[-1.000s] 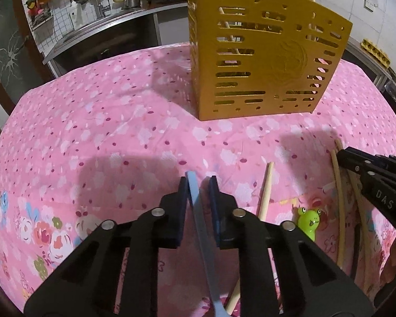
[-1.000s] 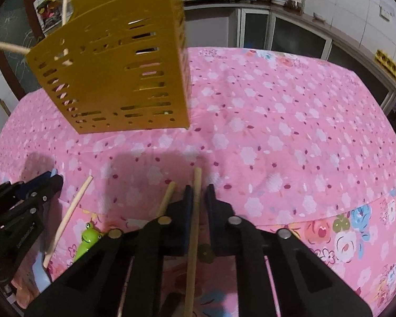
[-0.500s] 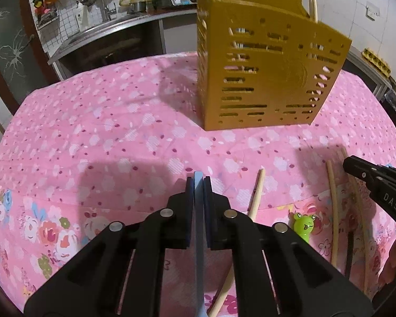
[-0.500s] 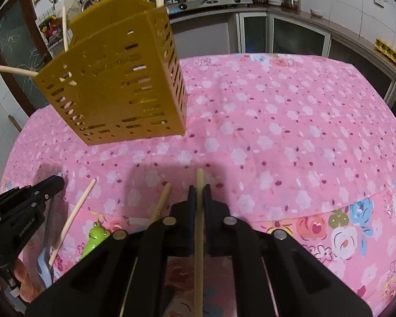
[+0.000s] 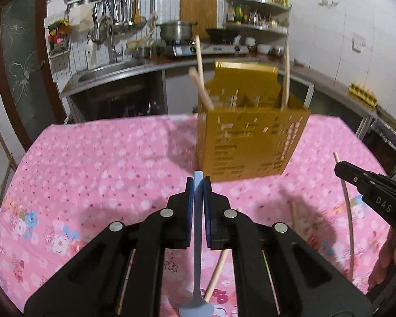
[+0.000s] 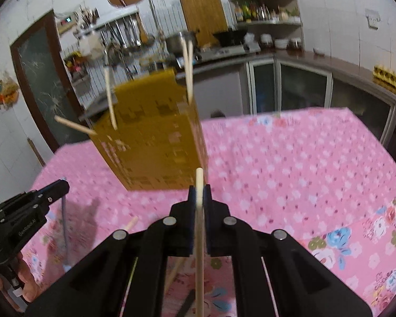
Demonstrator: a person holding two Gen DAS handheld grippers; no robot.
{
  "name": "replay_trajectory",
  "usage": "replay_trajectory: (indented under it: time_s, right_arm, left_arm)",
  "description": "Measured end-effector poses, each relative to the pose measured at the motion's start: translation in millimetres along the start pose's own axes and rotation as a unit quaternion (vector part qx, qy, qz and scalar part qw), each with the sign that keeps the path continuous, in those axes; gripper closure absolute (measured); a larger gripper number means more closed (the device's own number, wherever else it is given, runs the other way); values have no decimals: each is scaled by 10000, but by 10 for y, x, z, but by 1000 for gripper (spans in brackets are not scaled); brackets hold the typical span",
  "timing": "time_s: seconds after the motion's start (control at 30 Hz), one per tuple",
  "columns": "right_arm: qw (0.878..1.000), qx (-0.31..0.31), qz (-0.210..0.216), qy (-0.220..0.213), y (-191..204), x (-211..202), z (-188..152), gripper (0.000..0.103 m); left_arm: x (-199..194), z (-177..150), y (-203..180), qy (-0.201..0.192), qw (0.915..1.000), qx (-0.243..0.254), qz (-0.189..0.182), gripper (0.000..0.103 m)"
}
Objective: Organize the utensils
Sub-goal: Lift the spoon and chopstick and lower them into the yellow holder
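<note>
Fingers clamped — left (image 5: 198,182) on blue spoon (image 5: 197,264) (bowl visible only there), right (image 6: 199,189) on chopstick (image 6: 199,237).

1. Right gripper (image 6: 198,189): jaws clamped on a wooden chopstick (image 6: 199,237).
2. Yellow slotted holder (image 6: 155,134) on pink floral cloth (image 6: 290,174); sticks protrude from it.
3. Left gripper (image 6: 58,186) at left edge, gripping a blue utensil (image 6: 64,227).

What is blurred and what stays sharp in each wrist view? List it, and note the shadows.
Left wrist view: the perforated yellow utensil holder and pink floral tablecloth smear with motion; the left gripper and its light blue plastic spoon are crisp. Right wrist view: holder smeared, right gripper and wooden chopstick sharp, soft gripper shadows on the cloth.
</note>
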State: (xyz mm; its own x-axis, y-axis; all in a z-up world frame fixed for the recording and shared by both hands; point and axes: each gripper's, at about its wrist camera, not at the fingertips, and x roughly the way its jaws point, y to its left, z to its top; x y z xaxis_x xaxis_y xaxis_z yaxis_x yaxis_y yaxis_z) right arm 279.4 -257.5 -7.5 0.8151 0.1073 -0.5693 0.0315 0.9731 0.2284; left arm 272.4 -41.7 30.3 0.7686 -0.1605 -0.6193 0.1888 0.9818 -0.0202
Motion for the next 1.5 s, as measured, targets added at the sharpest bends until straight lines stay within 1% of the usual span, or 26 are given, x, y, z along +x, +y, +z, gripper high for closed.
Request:
replay_trajectory:
  time_s: [0.13, 0.23, 0.3, 0.37, 0.57, 0.87, 1.1, 1.2, 1.3, 1.4, 1.5]
  right_arm:
    - [9995, -23, 106, -309, 54, -194, 93, 97]
    - [9986, -71, 154, -495, 99, -302, 150, 97]
    - [9981, -89, 176, -587, 111, -352, 169, 97]
    - [9969, -129, 222, -737, 124, -390, 191, 97]
    - [9951, -61, 275, -950, 102, -451, 219, 97]
    - [9941, 10, 298, -1046, 66, -479, 290, 97]
    - [9931, -64, 166, -1158, 86, -482, 401, 97]
    - [9913, -88, 175, -1302, 113, -536, 544, 97]
    - [9884, -149, 233, -1495, 160, -620, 798, 97]
    - [9836, -244, 275, -1764, 253, -722, 1093, 97]
    - [9774, -308, 336, -2067, 346, -817, 1396, 97]
  left_arm:
    - [-210, 97, -16, -307, 9995, -8, -124, 97]
    - [-309, 160, -32, -451, 9988, -13, -208, 97]
    - [-343, 194, -41, -507, 9984, 1, -246, 97]
    - [-364, 213, -47, -555, 9982, 29, -209, 97]
    - [-412, 236, 14, -623, 9978, -29, -237, 97]
    - [-542, 348, 5, -757, 9967, -6, -282, 97]
    - [-699, 503, -23, -856, 9958, 38, -338, 97]
    - [-798, 659, -34, -944, 9948, 46, -373, 97]
    - [-904, 831, -51, -1077, 9935, 79, -364, 97]
    - [-1026, 1085, -75, -1231, 9914, 70, -446, 97]
    - [-1147, 1327, -120, -1461, 9882, 104, -441, 97]
